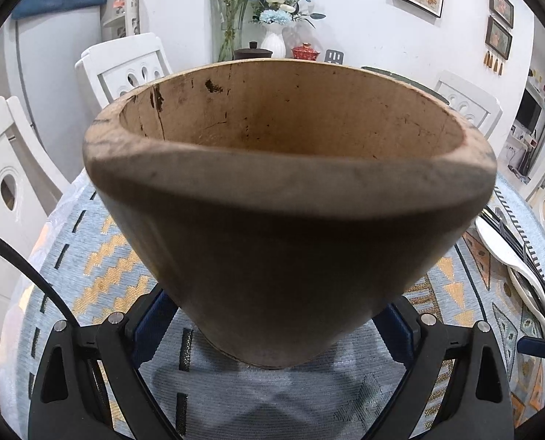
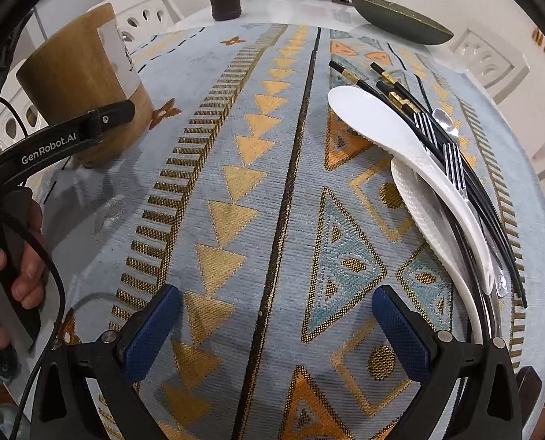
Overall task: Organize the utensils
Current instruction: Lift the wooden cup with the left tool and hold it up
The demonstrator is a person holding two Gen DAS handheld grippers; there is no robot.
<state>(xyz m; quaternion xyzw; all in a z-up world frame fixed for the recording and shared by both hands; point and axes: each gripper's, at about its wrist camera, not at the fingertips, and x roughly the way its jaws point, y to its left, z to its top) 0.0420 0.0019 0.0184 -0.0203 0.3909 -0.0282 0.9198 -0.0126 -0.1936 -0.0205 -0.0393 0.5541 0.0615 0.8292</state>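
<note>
The right gripper, blue textured pads spread wide and holding nothing, hovers over the woven patterned tablecloth. Right of it lie white plastic spoons, black chopsticks and clear forks, heaped together. Left of the cloth's black stripe, the left gripper clasps the round, cracked wooden holder near its base, upright on the cloth.

A tan-brown round wooden utensil holder — dark specks inside. The pale blue woven tablecloth carries gold triangles and black stripes. White plastic rice paddles, black chopsticks gold-banded — silver metal forks.
</note>
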